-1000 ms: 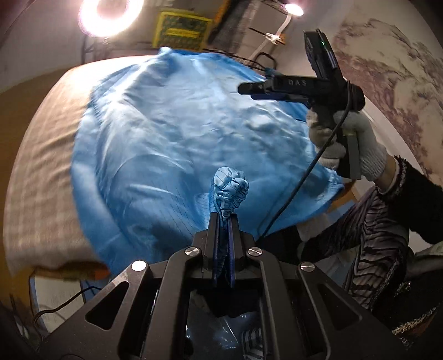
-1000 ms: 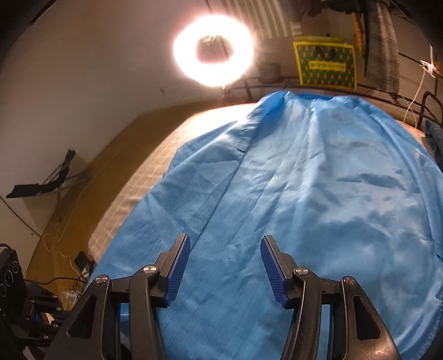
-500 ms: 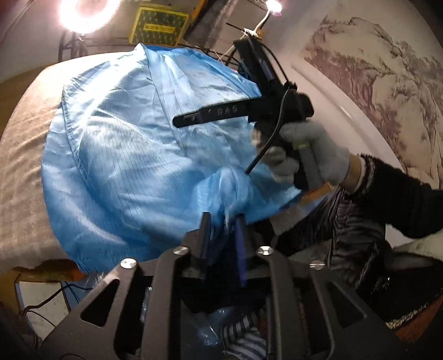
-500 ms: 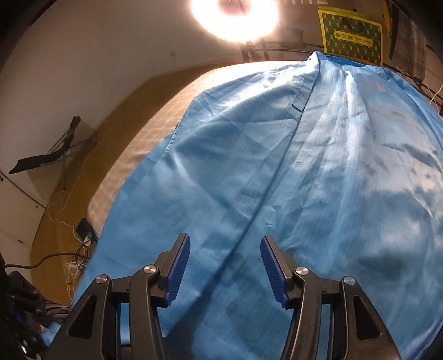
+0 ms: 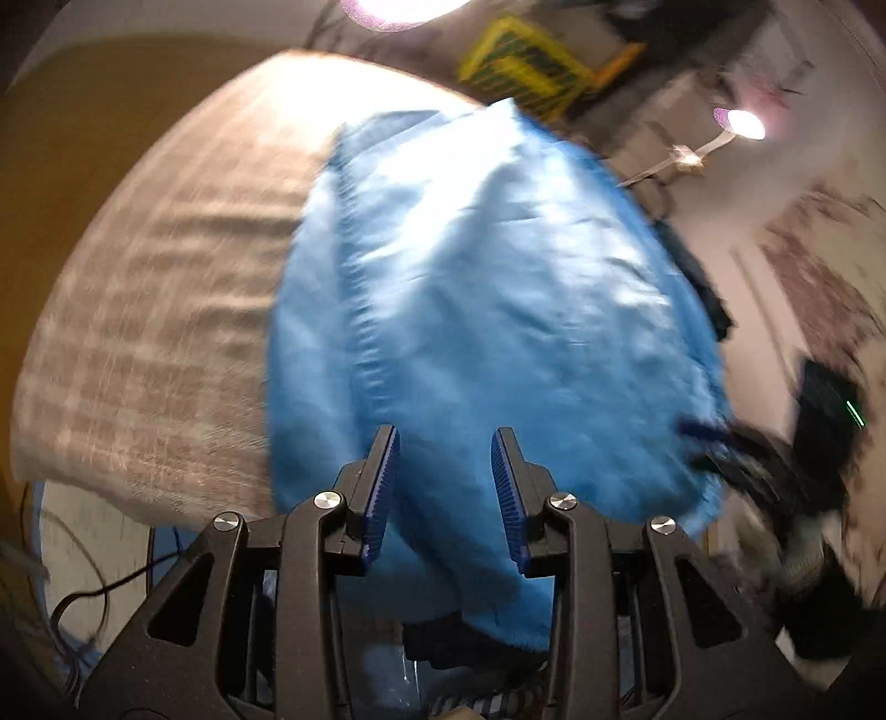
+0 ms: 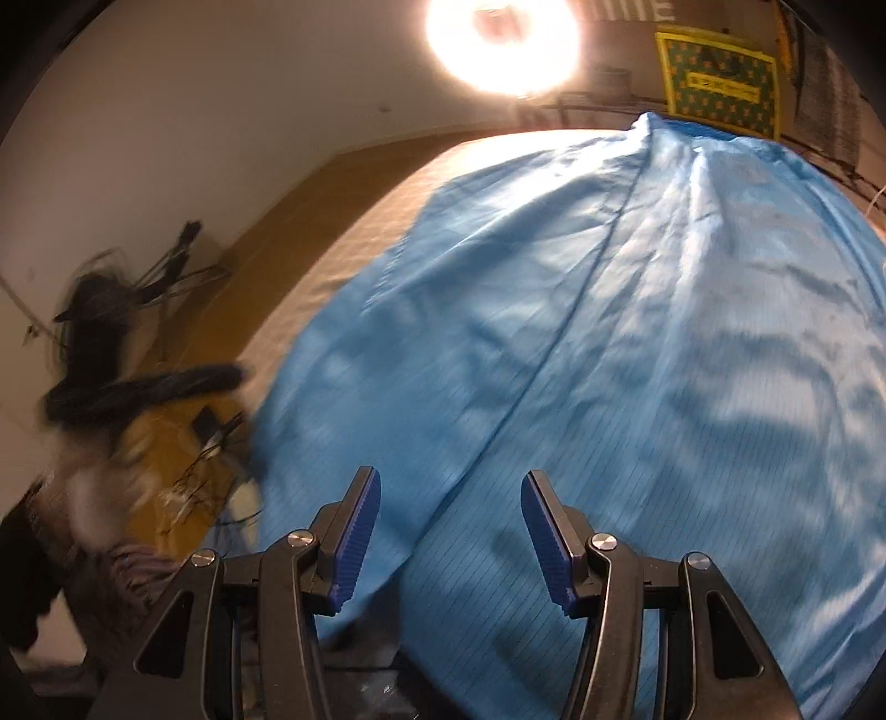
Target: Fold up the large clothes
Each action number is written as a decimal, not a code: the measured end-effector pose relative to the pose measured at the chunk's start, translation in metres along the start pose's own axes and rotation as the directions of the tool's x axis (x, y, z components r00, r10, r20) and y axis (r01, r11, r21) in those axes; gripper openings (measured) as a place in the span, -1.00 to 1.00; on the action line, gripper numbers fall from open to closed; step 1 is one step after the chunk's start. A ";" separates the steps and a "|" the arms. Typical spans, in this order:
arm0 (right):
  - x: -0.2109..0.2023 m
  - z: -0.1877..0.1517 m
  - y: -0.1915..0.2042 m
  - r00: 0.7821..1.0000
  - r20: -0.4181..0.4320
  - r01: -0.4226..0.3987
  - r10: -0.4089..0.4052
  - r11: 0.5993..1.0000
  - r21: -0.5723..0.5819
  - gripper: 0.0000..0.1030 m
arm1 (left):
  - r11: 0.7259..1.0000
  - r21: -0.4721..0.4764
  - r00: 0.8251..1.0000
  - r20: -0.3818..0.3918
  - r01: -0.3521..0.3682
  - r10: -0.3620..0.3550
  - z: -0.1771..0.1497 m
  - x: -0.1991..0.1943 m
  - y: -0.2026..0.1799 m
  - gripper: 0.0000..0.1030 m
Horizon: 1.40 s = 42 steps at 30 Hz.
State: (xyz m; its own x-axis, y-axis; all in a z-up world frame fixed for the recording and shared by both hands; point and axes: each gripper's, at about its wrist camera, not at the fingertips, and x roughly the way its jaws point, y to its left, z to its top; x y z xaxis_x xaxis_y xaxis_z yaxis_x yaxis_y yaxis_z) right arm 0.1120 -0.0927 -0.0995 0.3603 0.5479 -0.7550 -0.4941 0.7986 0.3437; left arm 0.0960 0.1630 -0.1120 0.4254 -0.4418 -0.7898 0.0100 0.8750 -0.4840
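A large blue garment [image 5: 487, 310] lay spread over a bed [image 5: 155, 310] covered in a beige checked cloth, its near hem hanging over the bed's front edge. The garment was a thin, shiny fabric with fine dark pinstripes and a long seam running from the near hem toward the far end of the bed. To the garment's left, a broad strip of the checked cover lay bare.

The left gripper [image 5: 443, 487] hovered over the garment's near hem; its jaws had just been opening and stood apart, the cloth passing behind and below the blue ribbed pads without being pinched. The right gripper [image 6: 451, 531] hung above the garment's near part with its jaws spread wide and nothing between them.

Beyond the far end of the bed a ring light [image 6: 501, 41] glared, and just right of it a yellow-and-green patterned panel [image 6: 720, 83] leaned against the wall. A smaller lamp [image 5: 742, 124] shone right of the bed's far end. Left of the bed, the floor [image 6: 260, 260] was ochre, with cables lying on it. Much of the left view was blurred.
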 end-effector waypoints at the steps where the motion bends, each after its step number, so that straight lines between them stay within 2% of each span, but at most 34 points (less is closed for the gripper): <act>1: -0.002 -0.008 0.004 1.000 -0.006 -0.021 0.021 1.000 -0.007 0.10 | 1.000 -0.008 1.000 -0.019 -0.010 0.010 0.003 0.007 0.005 -0.35; 5: 0.000 -0.042 0.021 0.997 -0.050 -0.056 0.054 0.997 -0.048 0.10 | 0.997 0.010 0.995 -0.068 -0.071 0.072 0.009 0.030 0.011 -0.35; 8: 0.008 -0.061 0.023 0.995 -0.091 -0.052 0.047 0.997 -0.055 0.10 | 0.997 -0.017 0.993 -0.091 -0.081 0.079 0.014 0.044 0.019 -0.35; 9: 0.011 -0.063 0.021 0.994 -0.101 -0.051 0.046 0.998 -0.049 0.10 | 0.997 -0.026 0.993 -0.093 -0.070 0.067 0.016 0.048 0.020 -0.46; 10: 0.012 -0.064 0.020 0.993 -0.105 -0.049 0.044 0.998 -0.044 0.10 | 0.998 -0.031 0.994 -0.095 -0.059 0.056 0.019 0.052 0.019 -0.66; 11: 0.014 -0.064 0.018 0.993 -0.108 -0.044 0.039 0.998 -0.039 0.10 | 0.998 -0.026 0.994 -0.096 -0.056 0.053 0.021 0.056 0.016 -0.75; 12: 0.016 -0.063 0.016 0.994 -0.108 -0.035 0.031 0.999 -0.035 0.10 | 0.998 -0.016 0.994 -0.094 -0.061 0.059 0.024 0.058 0.013 -0.90; 13: 0.017 -0.062 0.017 0.994 -0.106 -0.026 0.022 0.999 -0.033 0.10 | 0.997 -0.001 0.993 -0.085 -0.076 0.076 0.027 0.062 0.011 -0.96; 17: 0.021 -0.054 0.012 0.996 -0.094 -0.007 0.006 1.000 -0.015 0.10 | 0.982 0.052 0.983 -0.029 -0.180 0.181 0.040 0.066 0.000 -1.00; 19: 0.021 -0.050 0.012 0.996 -0.087 -0.008 0.007 1.000 -0.006 0.10 | 0.988 0.024 0.988 0.000 -0.152 0.152 0.047 0.061 0.003 -1.00; 21: 0.019 -0.049 0.014 0.997 -0.083 -0.010 0.010 1.000 -0.007 0.10 | 0.987 0.006 0.987 0.017 -0.161 0.161 0.052 0.056 0.004 -0.99; 22: 0.018 -0.049 0.015 0.997 -0.082 -0.010 0.010 1.000 -0.009 0.10 | 0.987 -0.016 0.987 0.004 -0.160 0.160 0.055 0.058 0.007 -0.64; 24: 0.019 -0.048 0.016 0.996 -0.083 -0.012 0.011 1.000 -0.011 0.10 | 0.985 -0.048 0.986 -0.001 -0.166 0.166 0.058 0.061 0.013 -0.04; 27: 0.022 -0.048 0.016 0.996 -0.091 -0.017 0.017 1.000 -0.005 0.10 | 0.981 -0.071 0.983 -0.034 -0.182 0.180 0.062 0.076 0.019 -0.04; 29: 0.024 -0.047 0.016 0.996 -0.092 -0.016 0.015 1.000 -0.006 0.10 | 0.982 -0.086 0.985 -0.059 -0.168 0.163 0.062 0.084 0.025 -0.36; 31: 0.025 -0.045 0.016 0.996 -0.089 -0.013 0.013 1.000 -0.007 0.10 | 0.978 -0.075 0.980 -0.052 -0.196 0.193 0.063 0.089 0.024 -0.75; 33: 0.024 -0.044 0.017 0.996 -0.084 -0.011 0.010 1.000 -0.010 0.10 | 0.974 -0.065 0.976 -0.053 -0.215 0.212 0.065 0.091 0.024 -0.95; 36: 0.024 -0.042 0.017 0.996 -0.083 -0.014 0.013 1.000 -0.011 0.10 | 0.974 -0.082 0.978 -0.029 -0.209 0.207 0.070 0.084 0.025 -1.00; 38: 0.025 -0.042 0.017 0.996 -0.087 -0.020 0.019 1.000 -0.008 0.10 | 0.970 -0.060 0.972 0.013 -0.235 0.236 0.078 0.075 0.023 -1.00; 42: 0.034 -0.041 0.021 0.995 -0.099 -0.029 0.028 1.000 -0.009 0.10 | 0.961 -0.108 0.962 0.072 -0.256 0.264 0.099 0.063 0.032 -1.00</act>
State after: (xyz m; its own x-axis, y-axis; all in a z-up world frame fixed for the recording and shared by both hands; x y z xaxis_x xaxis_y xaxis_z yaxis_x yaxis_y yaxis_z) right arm 0.0817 -0.0677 -0.1404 0.2664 0.5423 -0.7968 -0.5113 0.7803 0.3601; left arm 0.2129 0.1827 -0.1394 0.4772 -0.1794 -0.8603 -0.1970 0.9322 -0.3037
